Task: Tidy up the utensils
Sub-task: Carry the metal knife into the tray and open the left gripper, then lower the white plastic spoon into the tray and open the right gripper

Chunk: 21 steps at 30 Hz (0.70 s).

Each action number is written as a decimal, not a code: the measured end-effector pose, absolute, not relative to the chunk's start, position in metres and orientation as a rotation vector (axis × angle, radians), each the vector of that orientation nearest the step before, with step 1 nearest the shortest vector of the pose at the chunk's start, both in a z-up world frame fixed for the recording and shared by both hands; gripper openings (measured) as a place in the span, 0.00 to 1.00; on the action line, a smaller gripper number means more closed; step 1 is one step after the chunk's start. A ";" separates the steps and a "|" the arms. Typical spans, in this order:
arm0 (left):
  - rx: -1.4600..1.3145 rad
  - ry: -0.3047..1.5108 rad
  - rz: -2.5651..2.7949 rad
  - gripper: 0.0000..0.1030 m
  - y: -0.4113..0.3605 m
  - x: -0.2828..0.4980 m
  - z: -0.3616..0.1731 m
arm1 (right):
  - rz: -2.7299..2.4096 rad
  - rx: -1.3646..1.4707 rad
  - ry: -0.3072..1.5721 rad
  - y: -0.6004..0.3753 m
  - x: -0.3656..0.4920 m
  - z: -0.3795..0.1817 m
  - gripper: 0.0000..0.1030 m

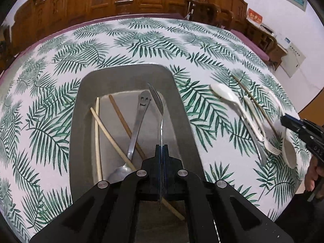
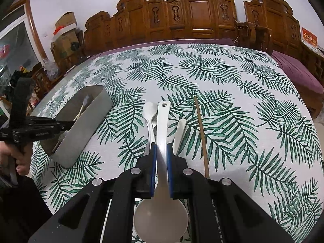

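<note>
While the grey bin (image 1: 85, 105) sits on the leaf-patterned counter (image 1: 141, 40), the left hand-held gripper (image 1: 162, 147) hangs over its open top, jaws pinched tight on the thin handle of a metal utensil (image 1: 159, 103) that stands edge-on and points into the bin. Inside the bin lie a metal spoon with a smiley face on its handle (image 1: 139, 113), two pale chopsticks (image 1: 97, 133) and a darker brown chopstick (image 1: 123, 119), crossing one another on the bin floor.

Well apart from the bin, on the counter's other side, the right hand-held gripper (image 2: 161, 151) is closed narrowly on the flat handle of a large white spoon (image 2: 162, 212), whose round bowl shows below the jaws and whose holed handle end points away. Just beside it lie a white ceramic spoon (image 2: 149, 111), another white handle (image 2: 180, 129) and a single brown chopstick (image 2: 200, 129); a metal piece shows partly under them. From the left wrist view a white plastic fork (image 1: 257, 125) lies among this group. A person's hand (image 2: 16, 158) holds the left tool's grip.
</note>
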<state>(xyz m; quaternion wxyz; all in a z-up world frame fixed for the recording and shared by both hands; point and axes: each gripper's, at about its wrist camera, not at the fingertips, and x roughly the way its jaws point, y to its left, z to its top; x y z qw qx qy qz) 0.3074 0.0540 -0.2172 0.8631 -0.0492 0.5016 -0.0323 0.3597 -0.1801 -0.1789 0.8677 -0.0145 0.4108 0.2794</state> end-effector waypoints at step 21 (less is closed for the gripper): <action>-0.095 0.943 -0.066 0.04 0.068 0.290 -0.188 | 0.656 -0.054 0.809 -0.138 0.335 -0.149 0.11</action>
